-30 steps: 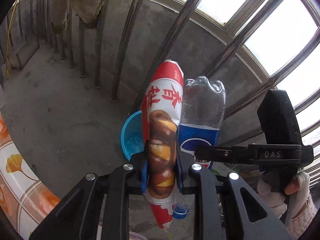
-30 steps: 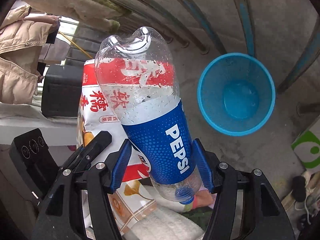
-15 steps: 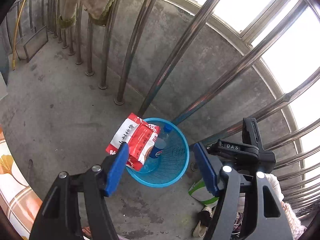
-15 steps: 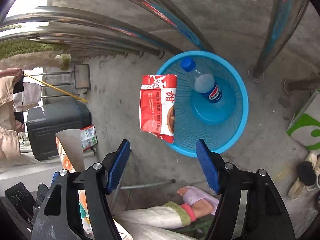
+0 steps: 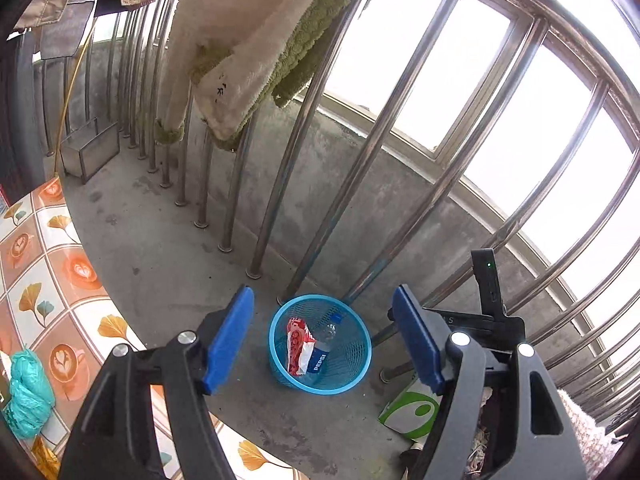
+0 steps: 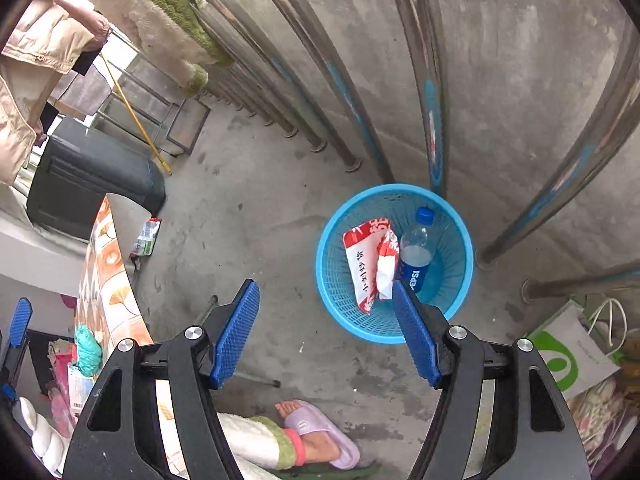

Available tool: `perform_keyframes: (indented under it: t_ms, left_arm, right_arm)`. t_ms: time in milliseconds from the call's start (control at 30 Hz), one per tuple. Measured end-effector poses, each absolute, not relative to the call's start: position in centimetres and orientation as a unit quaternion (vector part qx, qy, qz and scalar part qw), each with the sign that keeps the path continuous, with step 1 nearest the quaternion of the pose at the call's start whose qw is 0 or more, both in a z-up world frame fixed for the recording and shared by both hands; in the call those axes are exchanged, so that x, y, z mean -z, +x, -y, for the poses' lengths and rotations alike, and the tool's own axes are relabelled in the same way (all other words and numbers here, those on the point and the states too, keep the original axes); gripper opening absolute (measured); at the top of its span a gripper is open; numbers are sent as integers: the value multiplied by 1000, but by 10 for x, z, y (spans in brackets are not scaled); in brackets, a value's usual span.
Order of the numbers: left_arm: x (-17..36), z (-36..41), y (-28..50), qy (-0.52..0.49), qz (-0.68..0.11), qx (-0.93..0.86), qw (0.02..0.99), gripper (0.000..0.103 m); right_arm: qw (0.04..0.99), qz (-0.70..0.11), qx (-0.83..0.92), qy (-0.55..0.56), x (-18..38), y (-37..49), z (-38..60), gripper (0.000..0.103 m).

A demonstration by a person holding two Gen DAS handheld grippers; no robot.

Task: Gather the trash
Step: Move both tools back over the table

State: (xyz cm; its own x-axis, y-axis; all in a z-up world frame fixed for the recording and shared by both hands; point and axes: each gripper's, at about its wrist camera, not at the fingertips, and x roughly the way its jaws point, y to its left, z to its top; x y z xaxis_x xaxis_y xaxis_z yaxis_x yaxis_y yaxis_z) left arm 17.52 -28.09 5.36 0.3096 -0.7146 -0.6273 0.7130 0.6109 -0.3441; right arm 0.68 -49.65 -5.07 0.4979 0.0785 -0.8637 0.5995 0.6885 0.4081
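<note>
Blue basket [image 6: 336, 280] on the concrete floor [image 6: 256, 216] holds my red snack bag [image 6: 370, 264] and Pepsi bottle [image 6: 416, 256]. Both the left gripper [image 5: 322, 338] and right gripper [image 6: 326, 332] have fingers spread and empty; the left's have just been opening.

We see a bare concrete floor [image 5: 160, 264] and low concrete wall [image 5: 360, 216], steel bars [image 5: 304, 128] rising before bright windows [image 5: 520, 100] at upper right, towels [image 5: 248, 52] draped above.

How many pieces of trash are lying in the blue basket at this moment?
2. A red-and-white snack bag leans against the left inside of the blue basket, and a Pepsi bottle lies beside it on the right, cap toward the railing. Anything beneath them would be hidden.
</note>
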Motion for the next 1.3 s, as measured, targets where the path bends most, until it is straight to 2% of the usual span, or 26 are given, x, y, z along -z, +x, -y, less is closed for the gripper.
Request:
perform_keyframes:
  t_ms: [133, 233, 367, 533, 800, 1033, 1100, 1300]
  left_arm:
    - [-80, 220, 164, -5, -345, 421, 839, 82]
    - [-97, 167, 154, -23, -314, 394, 863, 90]
    - [-113, 86, 141, -42, -273, 333, 901, 95]
    - [-116, -5, 127, -74, -258, 245, 932, 97]
    - [-93, -108, 90, -113, -252, 142, 951, 97]
    - [-64, -132, 57, -120, -283, 152, 940, 97]
    - [-57, -125, 54, -128, -292, 164, 934, 97]
    - [-24, -93, 67, -161, -353, 210, 897, 73]
  right_arm:
    - [832, -461, 154, 269, 13, 23, 457, 70]
    - [872, -431, 135, 191, -25, 29, 416, 81]
    - [918, -366, 98, 117, -71, 33, 357, 96]
    - [951, -298, 51, 68, -104, 49, 290, 96]
    - [954, -286, -68, 67, -123, 87, 206, 96]
    - [937, -315, -136, 71, -110, 86, 145, 95]
    - [927, -334, -148, 83, -98, 87, 137, 90]
    - [896, -397, -165, 112, -64, 87, 124, 72]
